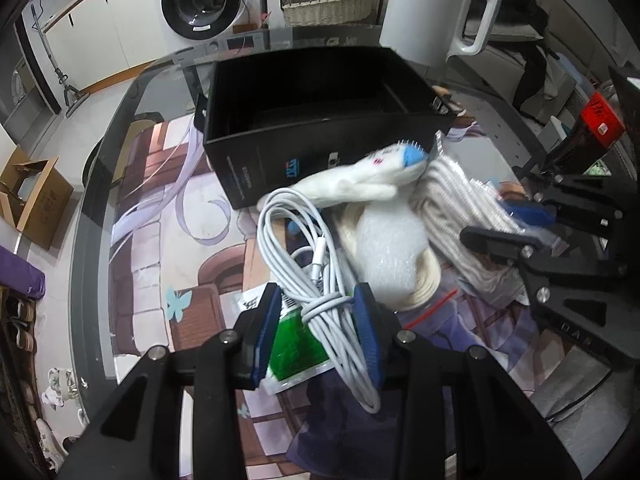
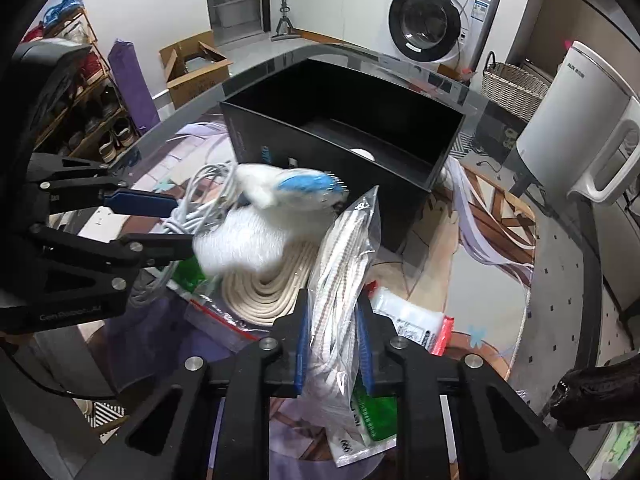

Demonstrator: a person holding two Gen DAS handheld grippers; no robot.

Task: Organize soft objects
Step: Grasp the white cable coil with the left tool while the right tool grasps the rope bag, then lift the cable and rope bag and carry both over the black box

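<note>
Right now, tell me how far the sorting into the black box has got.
Barely begun: the black box shows only a small white item inside. In hand: the left gripper is shut on the white cable bundle, the right gripper on the bagged rope. Left: the plush toy and coiled cream rope.

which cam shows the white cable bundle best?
Left wrist. The white cable bundle fills the centre there, loops and wrap visible, pinched in the left tool. In the right wrist view only a partial tangle shows at the left, partly behind the left tool's fingers and the blurred white plush.
</note>
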